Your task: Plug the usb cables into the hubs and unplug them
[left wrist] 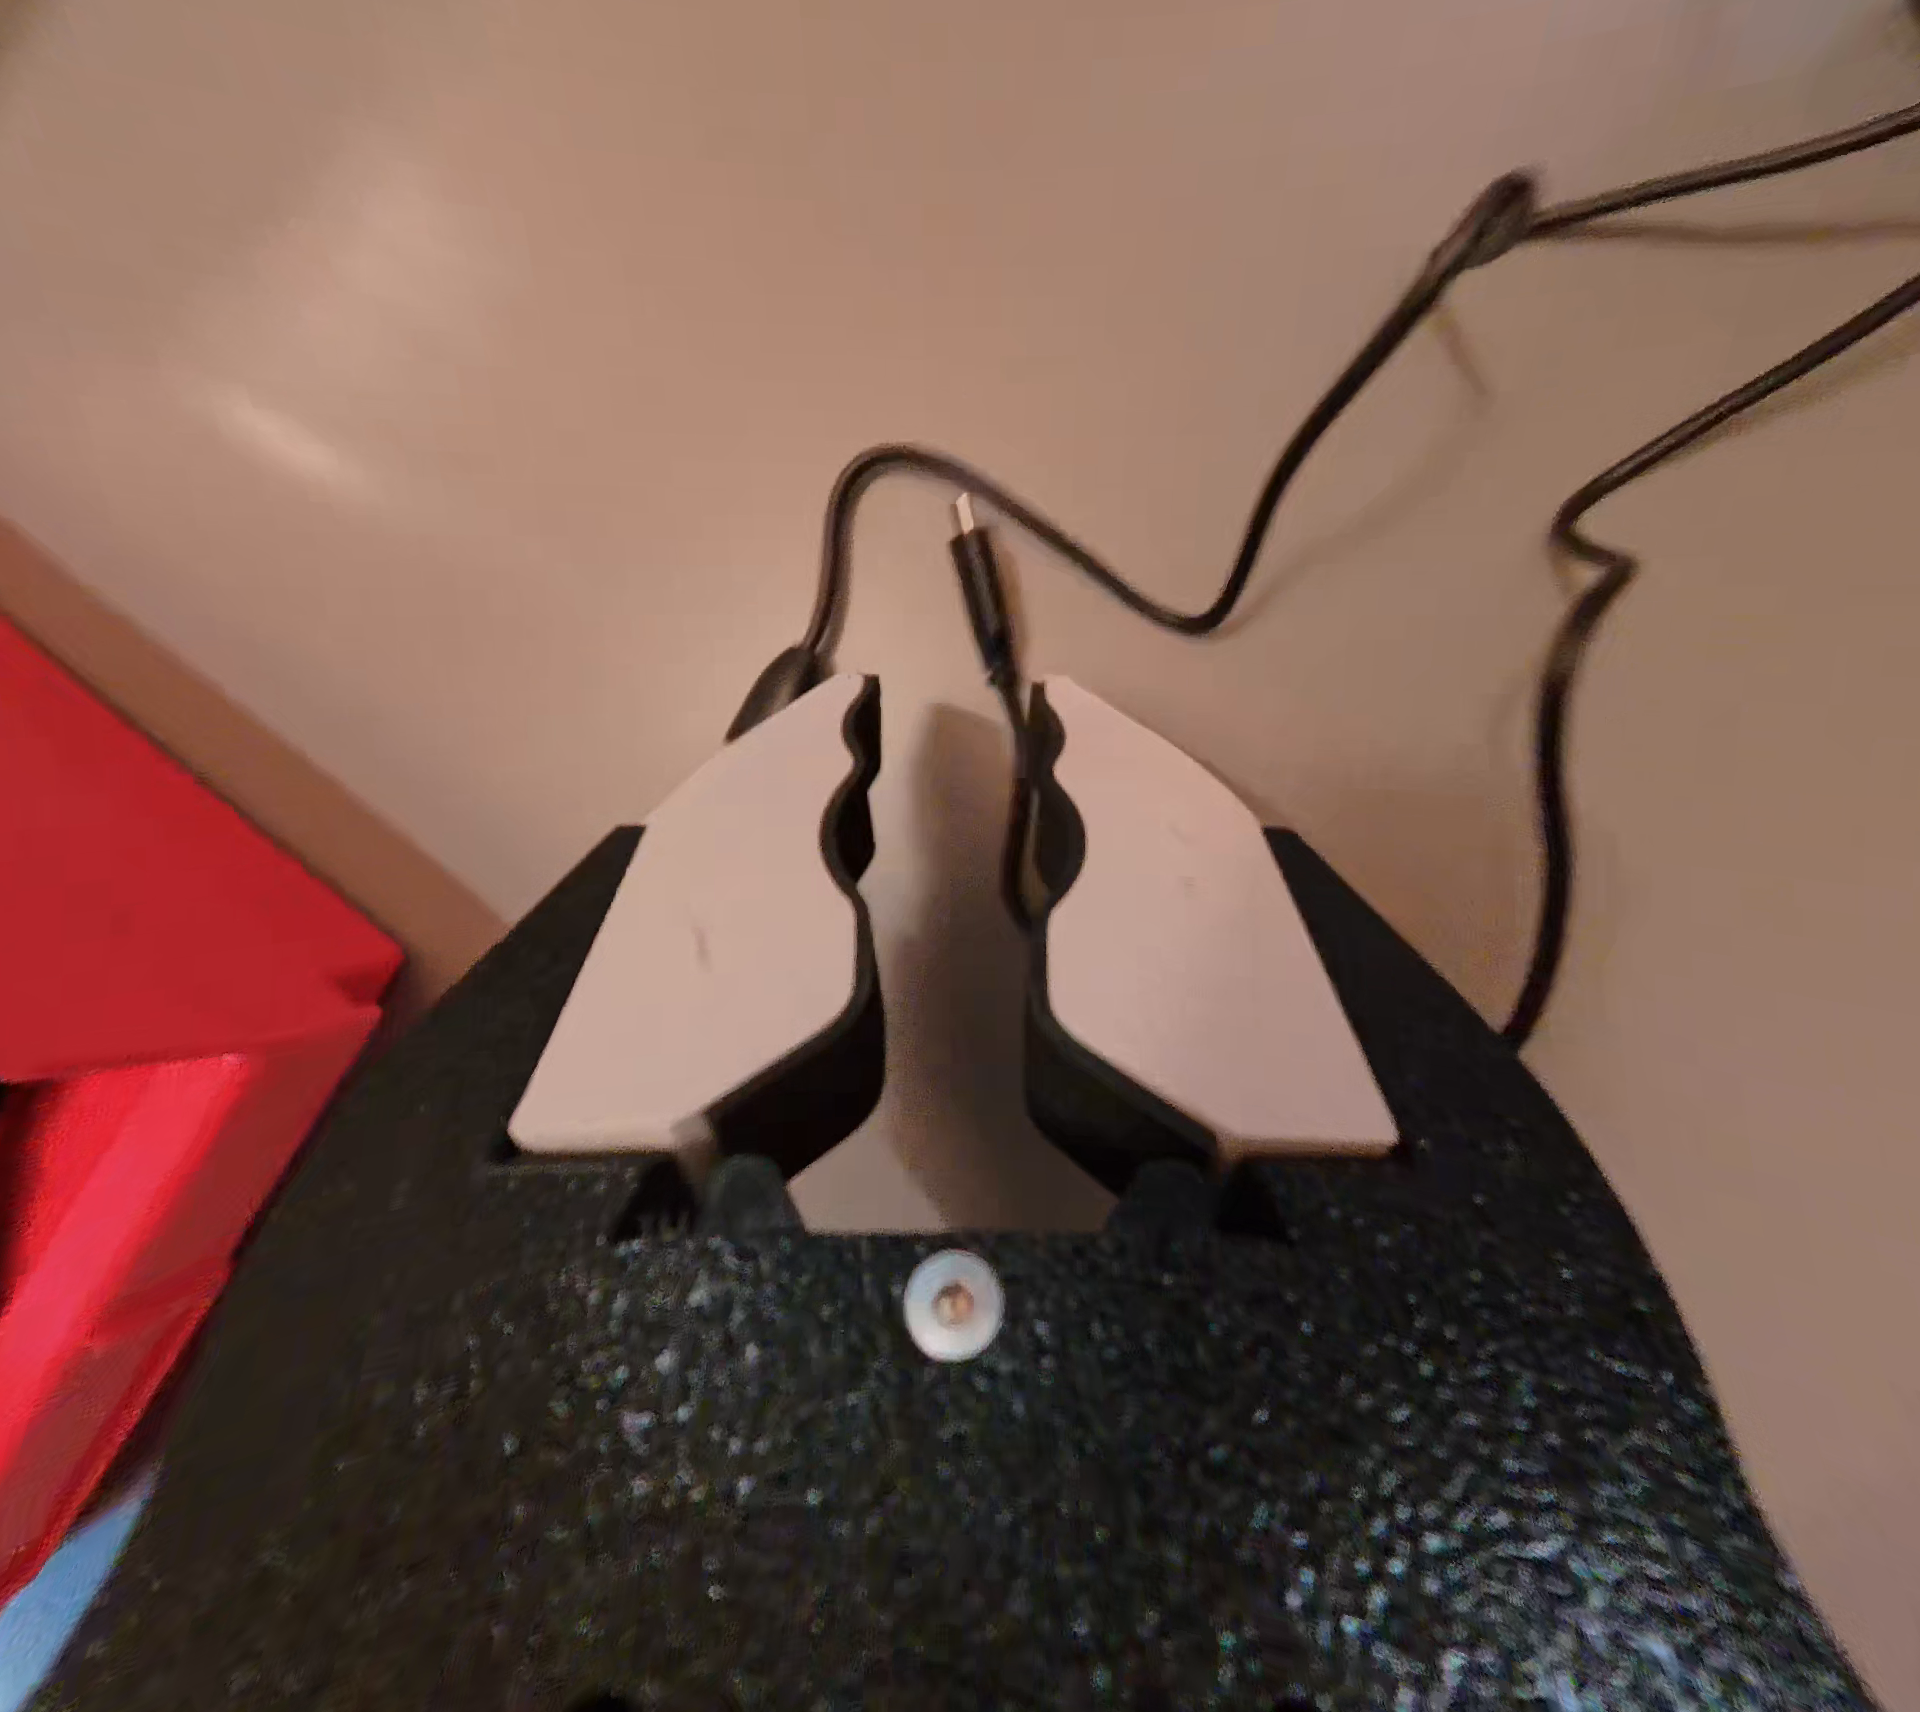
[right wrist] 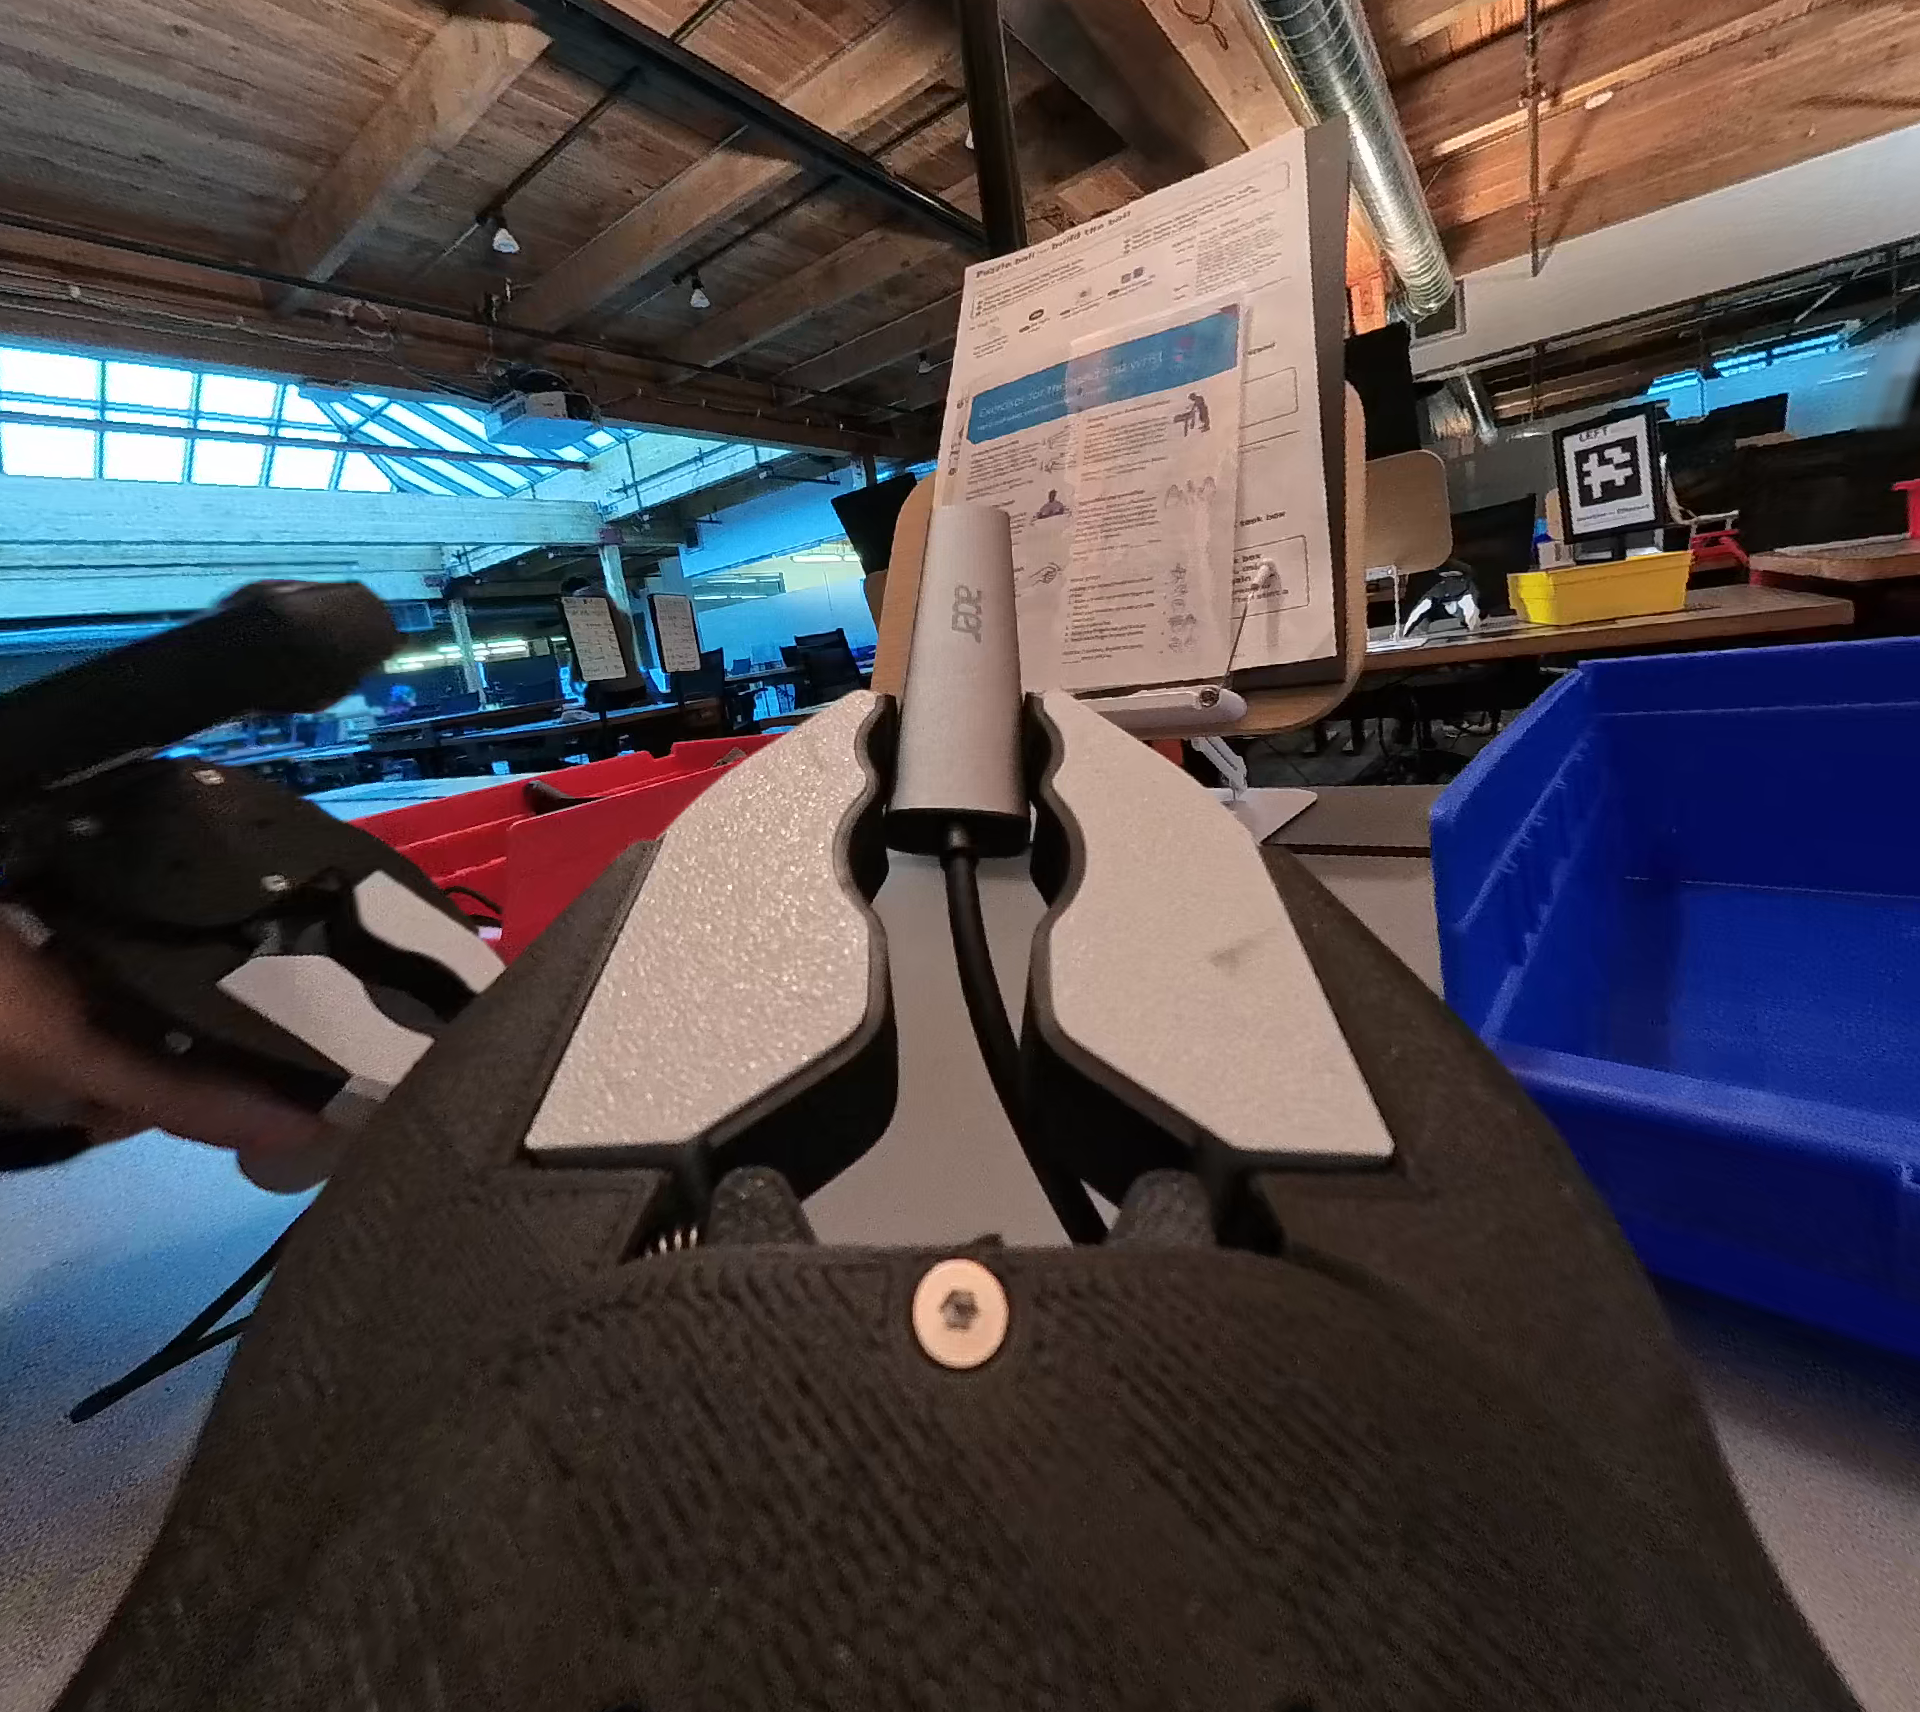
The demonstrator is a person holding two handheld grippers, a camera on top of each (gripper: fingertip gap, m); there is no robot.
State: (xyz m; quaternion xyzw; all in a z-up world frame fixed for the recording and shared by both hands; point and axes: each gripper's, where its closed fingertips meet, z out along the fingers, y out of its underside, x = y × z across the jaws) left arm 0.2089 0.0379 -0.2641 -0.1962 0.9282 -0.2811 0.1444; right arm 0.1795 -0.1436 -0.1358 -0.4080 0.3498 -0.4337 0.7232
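In the left wrist view, my left gripper (left wrist: 954,696) is open and empty, low over the beige table (left wrist: 623,208). A black USB cable's plug (left wrist: 977,582) lies on the table just beyond the fingertips, metal tip pointing away; its cord runs under the right finger (left wrist: 1174,914). A second black cable (left wrist: 1299,436) loops ahead, its end partly hidden behind the left finger. In the right wrist view, my right gripper (right wrist: 958,717) is shut on a grey USB hub (right wrist: 956,623), held tilted upward. The hub's black cord (right wrist: 987,1018) trails back between the fingers.
A red bin (left wrist: 156,883) stands left of the left gripper; red bins (right wrist: 582,831) also show in the right wrist view. A blue bin (right wrist: 1683,935) stands to the right. A document stand (right wrist: 1132,457) is ahead. The left gripper (right wrist: 353,997) and a hand (right wrist: 125,1080) are at the left. There is about 20 centimeters between the tips of the two grippers.
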